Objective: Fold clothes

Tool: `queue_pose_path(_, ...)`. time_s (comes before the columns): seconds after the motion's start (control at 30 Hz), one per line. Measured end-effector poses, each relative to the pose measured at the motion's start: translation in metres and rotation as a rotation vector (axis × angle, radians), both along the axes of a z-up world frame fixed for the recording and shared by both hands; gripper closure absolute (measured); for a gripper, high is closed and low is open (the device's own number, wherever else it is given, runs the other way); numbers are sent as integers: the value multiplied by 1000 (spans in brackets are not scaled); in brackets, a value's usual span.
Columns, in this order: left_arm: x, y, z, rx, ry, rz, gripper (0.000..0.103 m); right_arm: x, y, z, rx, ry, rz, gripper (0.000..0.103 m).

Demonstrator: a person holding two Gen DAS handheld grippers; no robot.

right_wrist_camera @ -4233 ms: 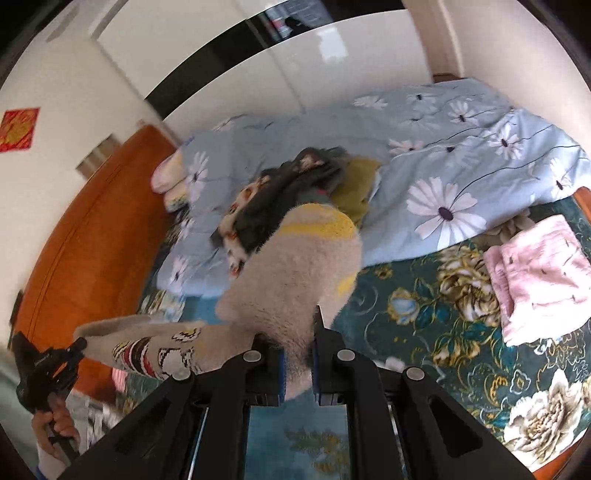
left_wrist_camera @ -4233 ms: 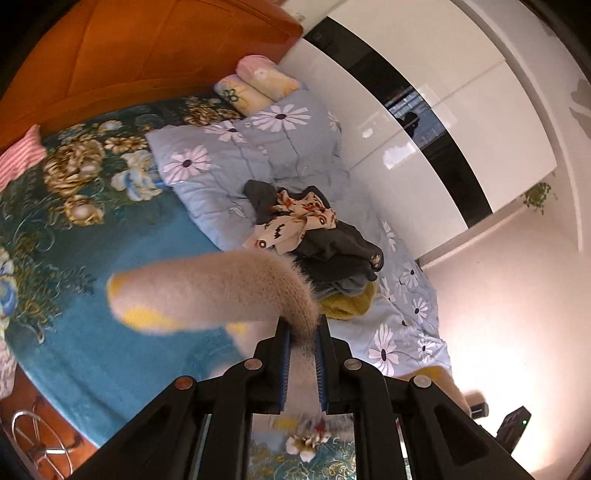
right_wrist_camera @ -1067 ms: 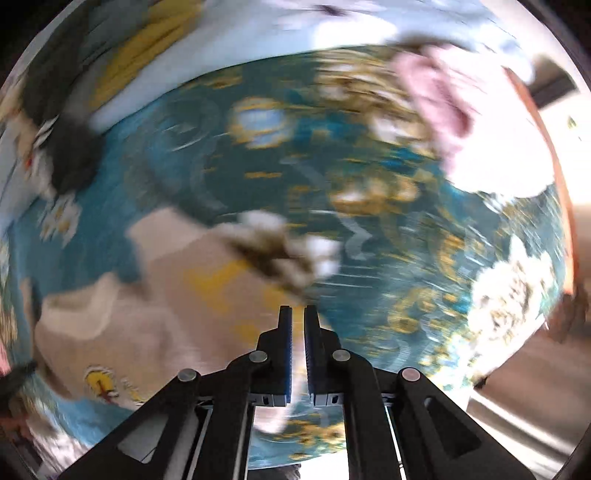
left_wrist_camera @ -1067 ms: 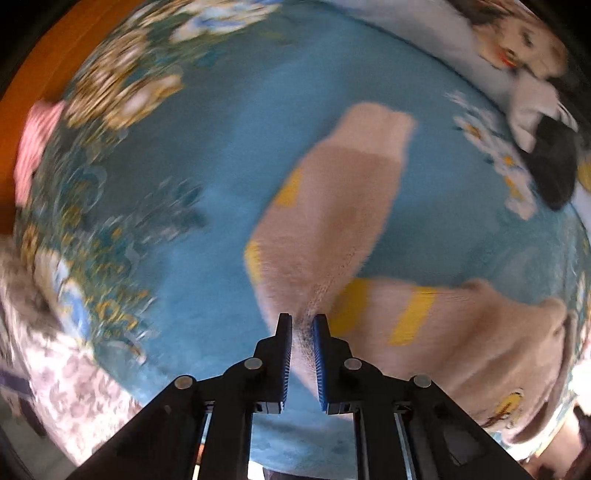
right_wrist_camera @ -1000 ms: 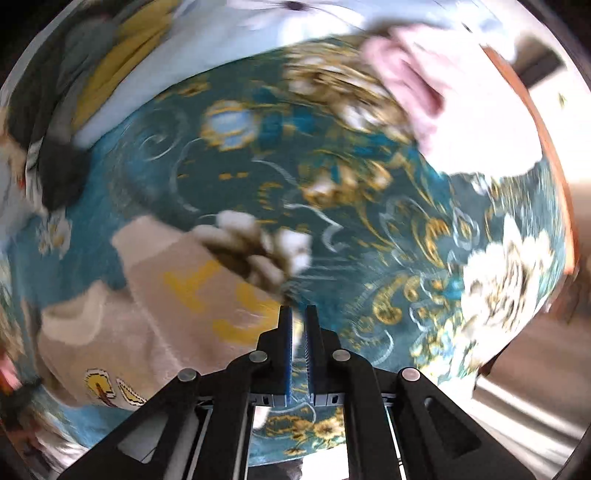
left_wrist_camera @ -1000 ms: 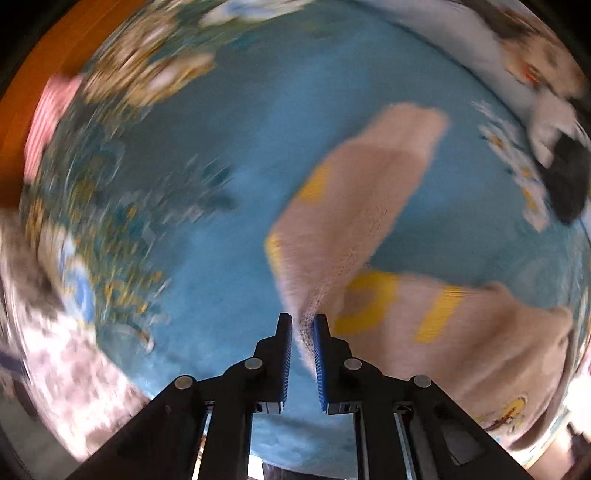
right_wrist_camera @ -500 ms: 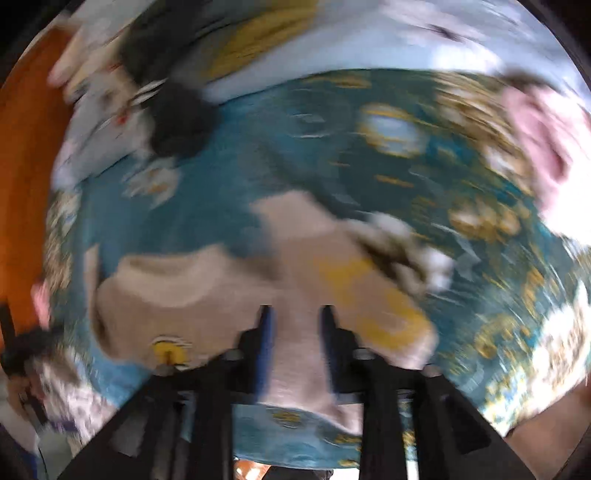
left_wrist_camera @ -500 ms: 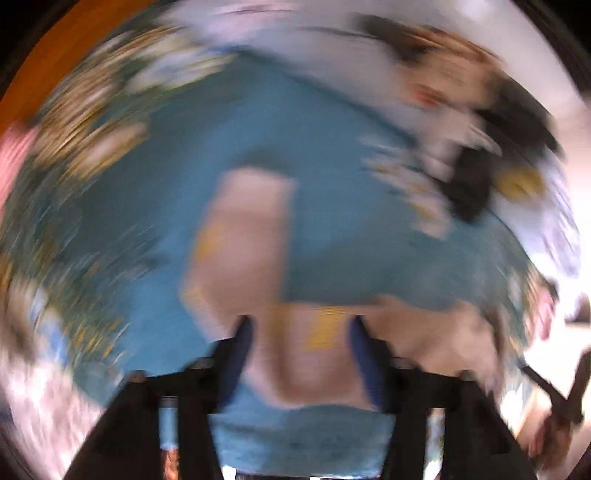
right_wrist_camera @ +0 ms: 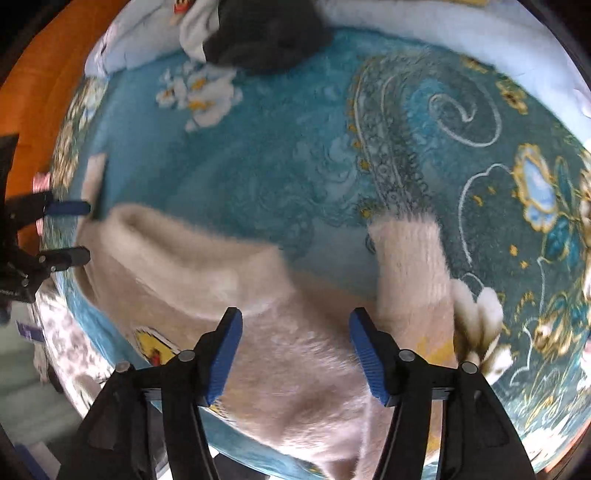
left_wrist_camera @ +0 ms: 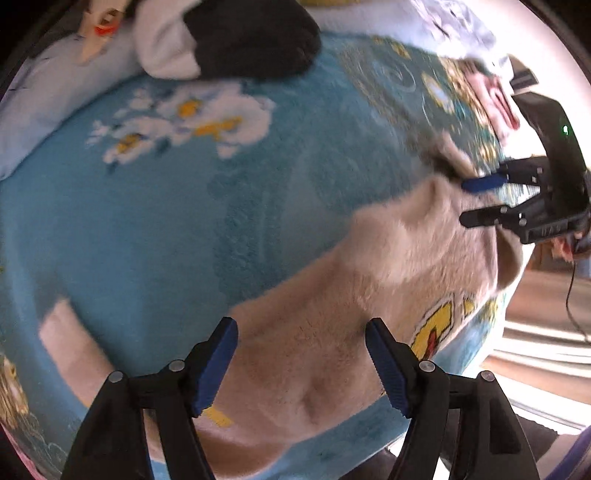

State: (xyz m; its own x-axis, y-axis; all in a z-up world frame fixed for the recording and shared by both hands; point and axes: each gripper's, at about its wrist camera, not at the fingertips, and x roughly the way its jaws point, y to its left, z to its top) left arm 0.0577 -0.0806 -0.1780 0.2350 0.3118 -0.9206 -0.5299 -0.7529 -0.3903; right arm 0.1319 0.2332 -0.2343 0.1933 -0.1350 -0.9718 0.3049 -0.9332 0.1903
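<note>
Change: a second ago both my grippers were clamped on the beige sweater (left_wrist_camera: 369, 295); both have just been opening, and it lies released.
Left gripper (left_wrist_camera: 301, 363): jaws spread, fabric beneath them, pads not pressing.
Right gripper (right_wrist_camera: 295, 352): jaws apart over the sweater, nothing gripped.
Sweater: flat on the teal bedspread (right_wrist_camera: 280, 155), near its front edge.
Far edge: dark clothes pile (left_wrist_camera: 251, 33).

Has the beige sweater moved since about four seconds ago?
Yes. The beige sweater then hung above the teal blanket from both grippers; now it lies spread on it.
</note>
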Motion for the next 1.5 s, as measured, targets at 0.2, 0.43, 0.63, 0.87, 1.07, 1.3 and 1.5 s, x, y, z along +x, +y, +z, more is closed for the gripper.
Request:
queue_pose_path(0.2, 3, -6, -2, 1, -6, -25, 30, 9, 0, -12, -4, -52, 119, 41)
queue_pose_path(0.43, 4, -14, 1, 7, 2, -52, 48, 8, 11, -12, -25, -87, 96, 59)
queue_pose_path(0.63, 19, -18, 2, 10, -11, -132, 61, 7, 2, -22, -30, -149, 247, 64)
queue_pose_path(0.87, 15, -17, -4, -5, -41, -132, 61, 3, -9, -37, -43, -226, 320, 61)
queue_pose_path(1.07, 18, -6, 9, -48, 50, -177, 82, 30, -10, -16, -36, -197, 408, 88)
queue_pose_path(1.3, -26, -13, 59, -1, 206, -18, 84, 19, -1, 25, -20, -43, 346, 91)
queue_pose_path(1.5, -106, -13, 90, -14, 393, 87, 84, -62, -3, 69, 30, 158, 376, 91)
